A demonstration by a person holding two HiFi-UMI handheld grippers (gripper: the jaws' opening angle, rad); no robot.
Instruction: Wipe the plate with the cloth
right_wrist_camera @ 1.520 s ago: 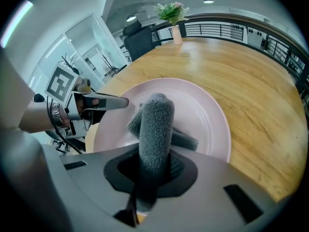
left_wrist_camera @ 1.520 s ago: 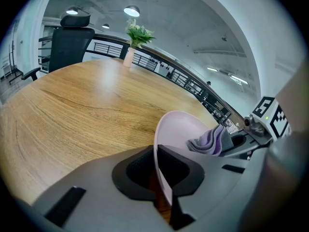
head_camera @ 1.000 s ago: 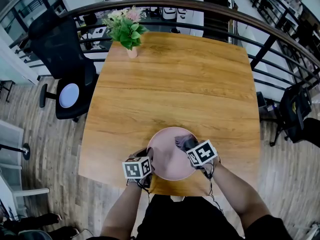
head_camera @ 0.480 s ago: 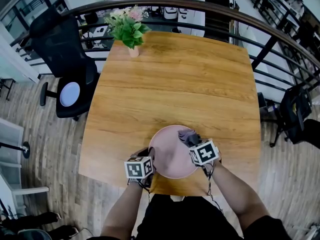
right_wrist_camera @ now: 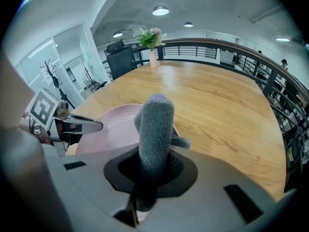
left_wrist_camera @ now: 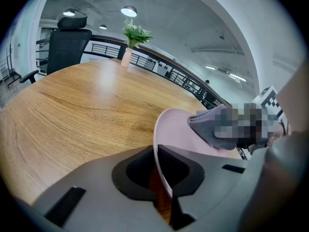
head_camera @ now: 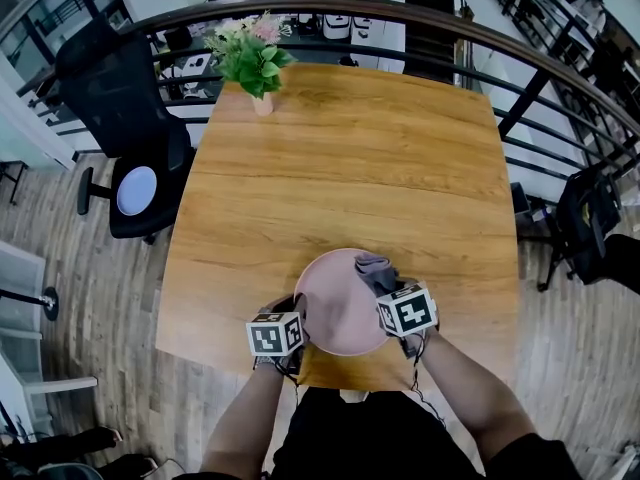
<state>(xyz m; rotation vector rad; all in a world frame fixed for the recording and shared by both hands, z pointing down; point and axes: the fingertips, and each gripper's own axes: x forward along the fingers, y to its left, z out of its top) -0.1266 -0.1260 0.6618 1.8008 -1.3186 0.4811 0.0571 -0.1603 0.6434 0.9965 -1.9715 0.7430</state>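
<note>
A pink plate [head_camera: 338, 303] lies near the front edge of the wooden table [head_camera: 350, 168]. My left gripper [head_camera: 293, 320] is shut on the plate's left rim; in the left gripper view the rim [left_wrist_camera: 159, 151] stands between the jaws. My right gripper [head_camera: 385, 286] is shut on a grey cloth [head_camera: 373, 270] that rests on the plate's right part. In the right gripper view the cloth [right_wrist_camera: 154, 139] sticks up from the jaws, with the plate [right_wrist_camera: 113, 124] behind it to the left.
A potted plant [head_camera: 252, 63] stands at the table's far left corner. A black office chair [head_camera: 125, 128] sits left of the table, and a dark railing [head_camera: 420, 28] curves behind it. Another chair [head_camera: 590, 228] is on the right.
The right gripper has drawn the cloth from mid-plate toward the plate's upper right rim. The left gripper has kept its hold on the rim.
</note>
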